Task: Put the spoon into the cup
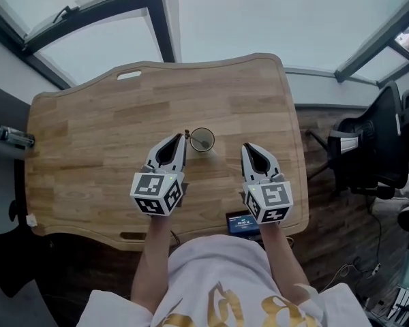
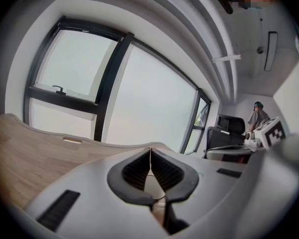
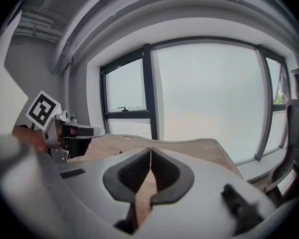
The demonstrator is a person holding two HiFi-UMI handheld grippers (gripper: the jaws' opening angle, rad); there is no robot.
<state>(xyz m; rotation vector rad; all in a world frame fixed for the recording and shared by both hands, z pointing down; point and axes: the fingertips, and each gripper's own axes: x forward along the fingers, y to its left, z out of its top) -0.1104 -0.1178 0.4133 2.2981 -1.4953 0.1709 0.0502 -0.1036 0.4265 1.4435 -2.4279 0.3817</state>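
A small round cup [image 1: 202,140] stands on the wooden table [image 1: 88,135], just ahead of and between my two grippers. The spoon leans inside it, and its dark handle end [image 1: 187,133] sticks out over the rim on the left. My left gripper [image 1: 181,139] is shut, its tip close beside that handle end, and no part of the spoon shows between its pads [image 2: 139,171]. Whether the tip touches the handle I cannot tell. My right gripper [image 1: 248,148] is shut on nothing, a short way right of the cup, with bare wood showing under its pads [image 3: 167,172].
A small dark device with a lit screen [image 1: 242,223] lies at the table's near edge by my right gripper. A black office chair [image 1: 371,148] stands off the table's right side. Large windows [image 3: 204,98] lie beyond the far edge. A slot [image 1: 129,75] is cut in the far left of the tabletop.
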